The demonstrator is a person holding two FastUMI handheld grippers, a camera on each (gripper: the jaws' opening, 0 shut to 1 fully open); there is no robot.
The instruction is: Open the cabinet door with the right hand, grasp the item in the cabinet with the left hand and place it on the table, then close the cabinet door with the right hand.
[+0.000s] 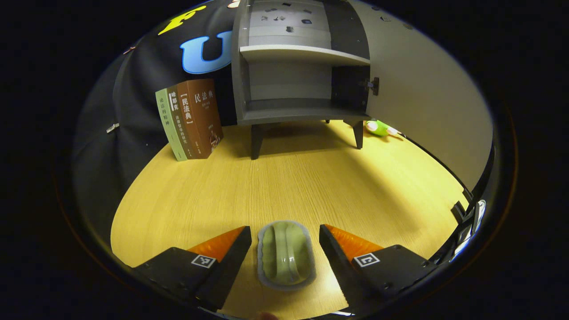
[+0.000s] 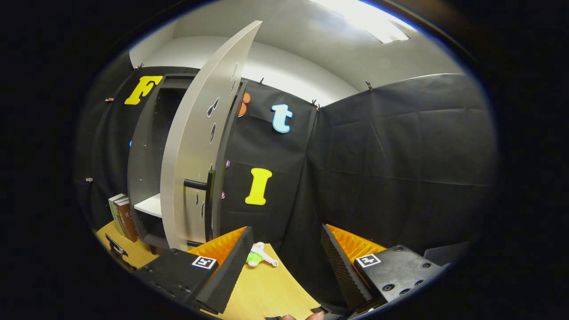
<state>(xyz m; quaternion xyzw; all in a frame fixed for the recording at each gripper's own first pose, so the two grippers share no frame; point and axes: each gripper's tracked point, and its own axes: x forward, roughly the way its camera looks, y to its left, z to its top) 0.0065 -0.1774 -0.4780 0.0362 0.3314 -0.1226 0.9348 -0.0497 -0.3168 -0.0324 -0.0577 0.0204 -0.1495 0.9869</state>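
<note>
The left gripper (image 1: 285, 240) has its fingers spread wide, not touching the green dish (image 1: 286, 253) that lies between them on the table (image 1: 311, 178), near the front edge. The right gripper (image 2: 284, 246) is open too, gripping nothing, with the cabinet door (image 2: 195, 151) swung open to its left and its handle (image 2: 198, 184) just beyond. The cabinet (image 1: 289, 84) shelves look bare. Risk: closing the door hard could rock the cabinet on its legs

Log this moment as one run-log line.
door: open | cabinet: shelves bare | green dish: on table, between open left gripper fingers | right gripper: open, empty
</note>
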